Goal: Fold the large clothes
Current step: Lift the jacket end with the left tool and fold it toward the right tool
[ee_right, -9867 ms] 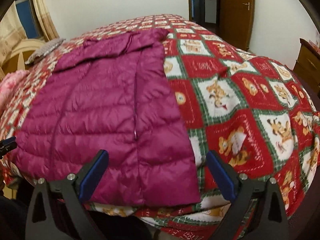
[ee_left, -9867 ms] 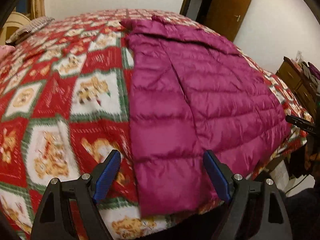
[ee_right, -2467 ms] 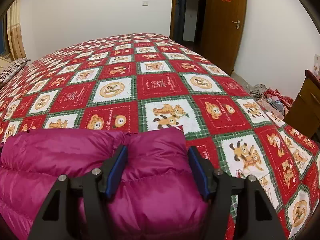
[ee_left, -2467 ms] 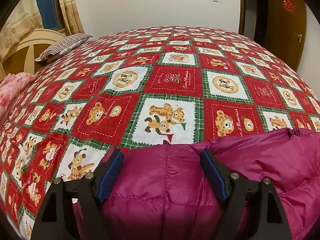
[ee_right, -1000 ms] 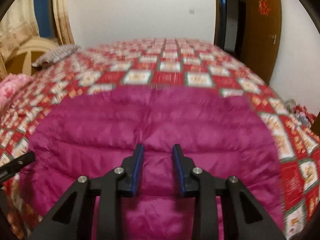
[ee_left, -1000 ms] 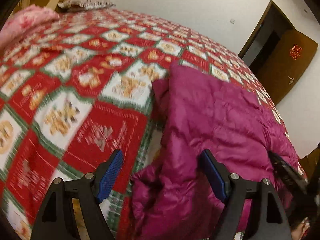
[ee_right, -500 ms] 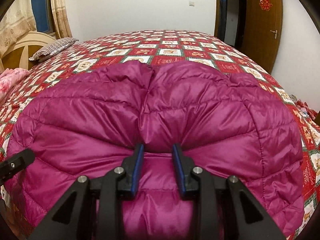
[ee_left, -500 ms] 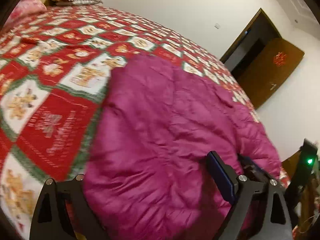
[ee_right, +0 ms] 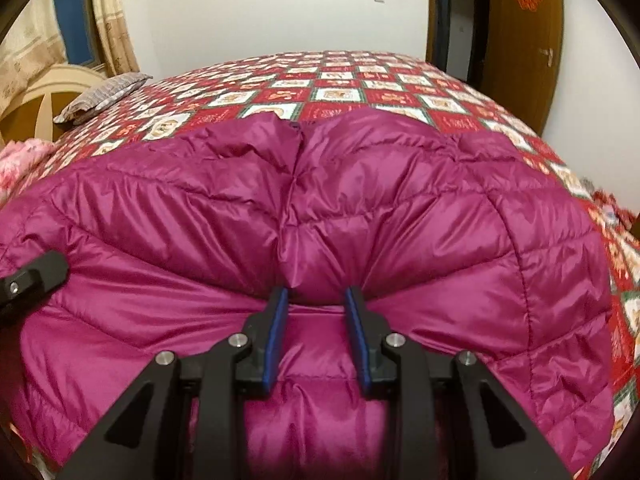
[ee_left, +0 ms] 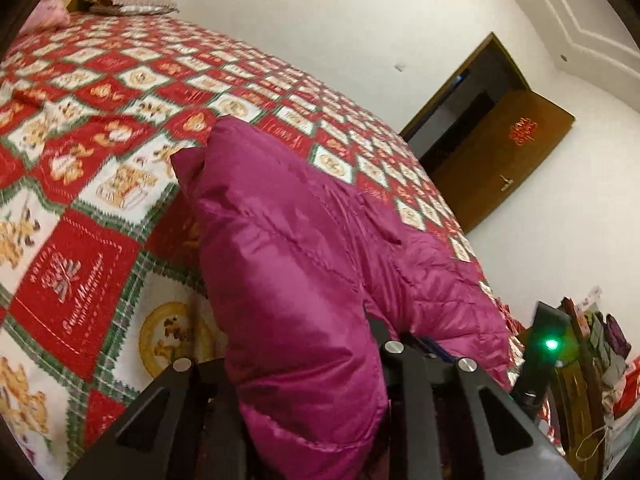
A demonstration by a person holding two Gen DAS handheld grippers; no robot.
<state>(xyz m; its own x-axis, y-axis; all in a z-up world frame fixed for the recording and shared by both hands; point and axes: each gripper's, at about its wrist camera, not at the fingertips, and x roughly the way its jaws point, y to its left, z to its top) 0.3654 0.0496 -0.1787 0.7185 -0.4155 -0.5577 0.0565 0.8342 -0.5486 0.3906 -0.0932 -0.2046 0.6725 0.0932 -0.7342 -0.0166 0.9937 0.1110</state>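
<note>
Nearest, the right gripper (ee_right: 314, 300) is clamped on a bunched fold of the down jacket (ee_right: 400, 208); the left gripper (ee_left: 304, 344) is closed into its edge. Ahead, the bedspread (ee_right: 352, 80). Advise lifting both evenly, keeping layers aligned.

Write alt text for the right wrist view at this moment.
The right gripper, jaws nearly closed, pinches a fold of a puffy magenta down jacket lying on a red teddy-bear patterned bedspread. A wooden door stands behind.
</note>
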